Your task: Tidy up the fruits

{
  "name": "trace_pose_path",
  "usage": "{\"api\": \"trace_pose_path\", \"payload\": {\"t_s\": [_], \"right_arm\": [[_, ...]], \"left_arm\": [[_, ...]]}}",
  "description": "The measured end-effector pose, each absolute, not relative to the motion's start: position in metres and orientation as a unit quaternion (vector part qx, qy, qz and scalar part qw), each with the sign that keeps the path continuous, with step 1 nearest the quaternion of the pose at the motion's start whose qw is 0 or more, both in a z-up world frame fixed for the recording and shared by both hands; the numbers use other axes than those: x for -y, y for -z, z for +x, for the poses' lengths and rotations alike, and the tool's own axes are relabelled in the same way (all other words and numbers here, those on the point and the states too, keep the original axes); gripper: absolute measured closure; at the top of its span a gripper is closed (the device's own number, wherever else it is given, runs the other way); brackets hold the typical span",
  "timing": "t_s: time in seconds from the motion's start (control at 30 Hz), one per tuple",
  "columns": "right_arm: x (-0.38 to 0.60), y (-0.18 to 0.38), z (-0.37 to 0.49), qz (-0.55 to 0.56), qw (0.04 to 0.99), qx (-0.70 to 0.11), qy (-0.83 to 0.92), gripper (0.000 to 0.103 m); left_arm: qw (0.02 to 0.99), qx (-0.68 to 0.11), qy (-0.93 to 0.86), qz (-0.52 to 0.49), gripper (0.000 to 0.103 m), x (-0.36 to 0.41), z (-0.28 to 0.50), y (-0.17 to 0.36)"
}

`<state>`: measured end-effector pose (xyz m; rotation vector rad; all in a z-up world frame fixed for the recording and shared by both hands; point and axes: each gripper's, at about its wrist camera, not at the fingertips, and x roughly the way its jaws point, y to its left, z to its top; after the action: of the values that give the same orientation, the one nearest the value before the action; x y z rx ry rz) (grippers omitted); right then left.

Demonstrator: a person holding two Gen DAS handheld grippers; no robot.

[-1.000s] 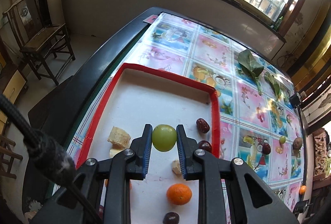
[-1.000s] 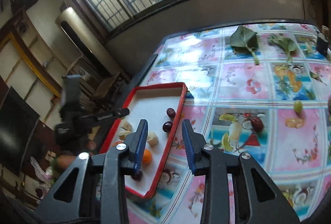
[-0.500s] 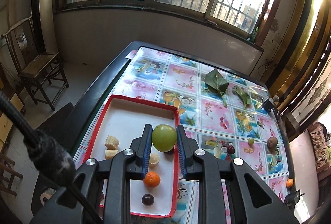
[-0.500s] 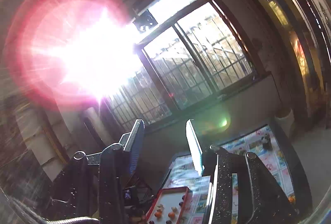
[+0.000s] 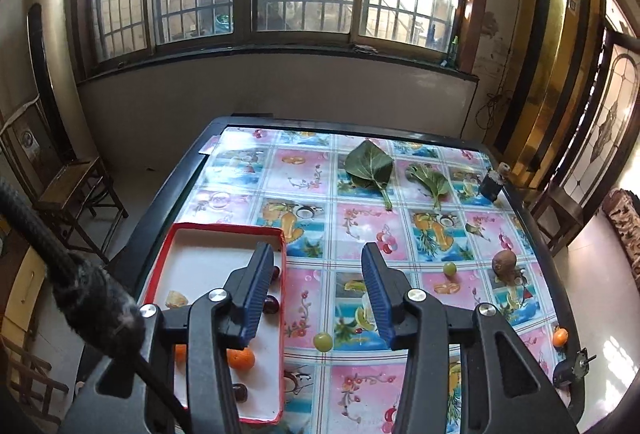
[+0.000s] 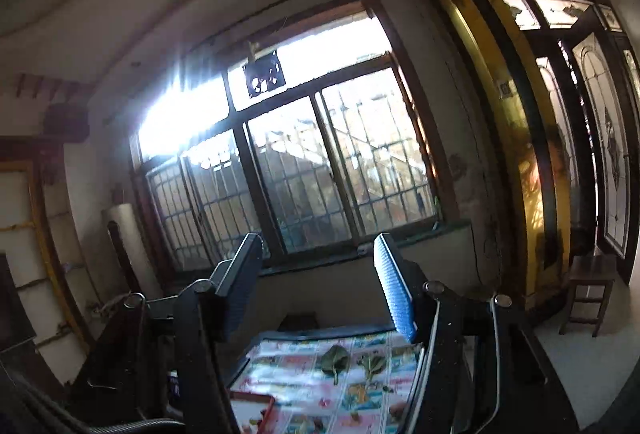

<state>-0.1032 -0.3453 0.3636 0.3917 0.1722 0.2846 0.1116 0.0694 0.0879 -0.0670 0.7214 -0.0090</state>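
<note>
My left gripper (image 5: 316, 266) is open and empty, held high above the table. A green grape (image 5: 323, 341) lies on the tablecloth just right of the red-rimmed white tray (image 5: 224, 230). The tray holds oranges (image 5: 241, 358), dark dates (image 5: 270, 305) and pale fruit pieces (image 5: 176, 299). Another green grape (image 5: 449, 268), a brown kiwi (image 5: 503, 262) and an orange (image 5: 560, 337) lie on the table's right side. My right gripper (image 6: 320, 266) is open and empty, raised high and aimed at the window; the tray corner (image 6: 256, 400) shows below.
Two green leaves (image 5: 369, 165) (image 5: 429, 177) lie at the far side of the fruit-print tablecloth. A small dark jar (image 5: 491, 185) stands at the far right edge. A wooden chair (image 5: 76, 189) stands left of the table, a stool (image 6: 588, 286) at right.
My left gripper has opened and let go of the green grape, which now lies on the cloth right of the tray. Both grippers have risen far above the table.
</note>
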Motion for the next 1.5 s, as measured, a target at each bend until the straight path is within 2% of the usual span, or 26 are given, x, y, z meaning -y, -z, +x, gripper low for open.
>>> {"api": "trace_pose_path", "payload": {"t_s": [0.1,0.27,0.43,0.5,0.7,0.93,1.0,1.07,1.33,1.5], "right_arm": [[0.329,-0.253,-0.074,0.232,0.939,-0.176,-0.181,0.044],[0.324,-0.092,-0.021,0.319,0.879,-0.321,-0.153,0.043],[0.335,0.004,-0.006,0.374,0.831,-0.394,-0.121,0.044],[0.329,0.032,-0.003,0.385,0.813,-0.419,-0.124,0.043],[0.299,0.066,0.011,0.385,0.779,-0.474,-0.144,0.043],[0.288,0.068,0.013,0.380,0.776,-0.477,-0.158,0.043],[0.291,0.070,0.011,0.381,0.776,-0.478,-0.152,0.043],[0.294,0.072,0.011,0.383,0.776,-0.479,-0.147,0.043],[0.290,0.072,0.010,0.377,0.779,-0.480,-0.143,0.043],[0.271,0.070,0.015,0.367,0.778,-0.483,-0.166,0.043]], "left_arm": [[0.930,-0.365,0.017,-0.023,0.057,-0.051,0.116,-0.074],[0.923,-0.384,0.027,-0.015,0.057,-0.040,0.116,-0.051],[0.910,-0.412,0.049,-0.019,0.057,-0.034,0.114,-0.017],[0.902,-0.426,0.071,-0.001,0.053,-0.020,0.106,0.004],[0.877,-0.464,0.109,0.060,0.053,0.040,0.110,0.066],[0.859,-0.482,0.165,0.059,0.055,0.074,0.119,0.086],[0.849,-0.493,0.184,0.056,0.076,0.078,0.113,0.093],[0.841,-0.503,0.192,0.054,0.078,0.077,0.108,0.103],[0.855,-0.486,0.182,0.010,0.079,0.047,0.100,0.088],[0.878,-0.463,0.117,-0.033,0.079,-0.015,0.092,0.060]]}}
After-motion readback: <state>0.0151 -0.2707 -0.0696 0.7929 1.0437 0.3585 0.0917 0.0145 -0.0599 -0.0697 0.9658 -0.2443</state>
